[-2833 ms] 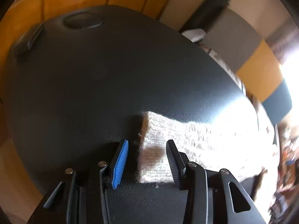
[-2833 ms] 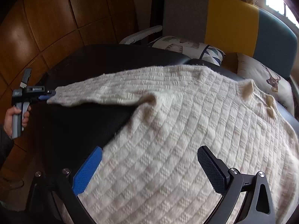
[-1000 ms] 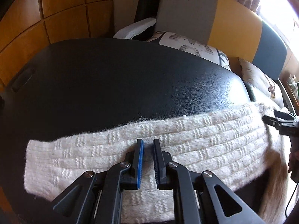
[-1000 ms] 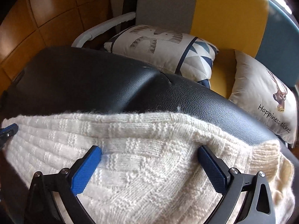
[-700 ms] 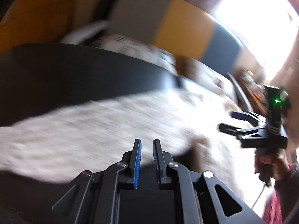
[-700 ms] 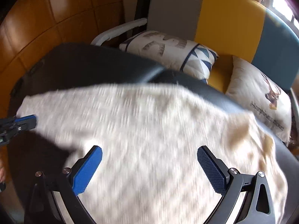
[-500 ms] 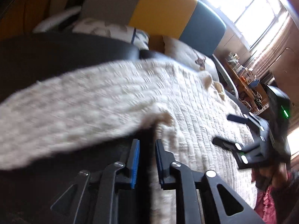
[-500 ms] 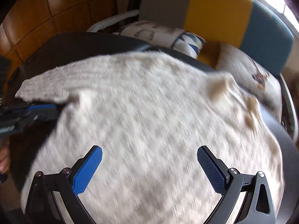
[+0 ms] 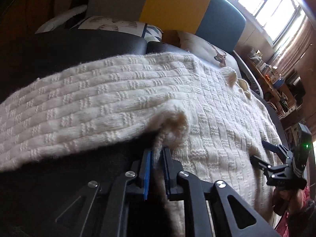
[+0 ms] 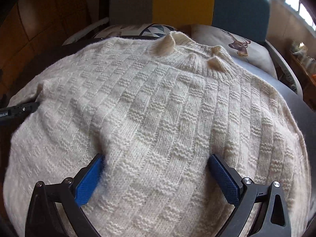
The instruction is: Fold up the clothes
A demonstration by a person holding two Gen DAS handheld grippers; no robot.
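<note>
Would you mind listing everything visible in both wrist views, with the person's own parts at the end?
sweater: one, cream knit, spread over the black surface, one sleeve stretched out to the left
black surface: one, black leather-like, under the sweater
sofa back: one, grey, yellow and teal panels, behind the surface
patterned cushion: one, white with blue triangles, on the sofa
deer cushion: one, pale with a deer head, on the sofa
window: one, bright, upper right
cluttered shelf: one, brown, far right, items too small to tell
left gripper: one, black with blue pads, shut on the sweater near the underarm
right gripper: one, black with blue pads, open, fingers against the sweater's body
hand: one, holding the right gripper
</note>
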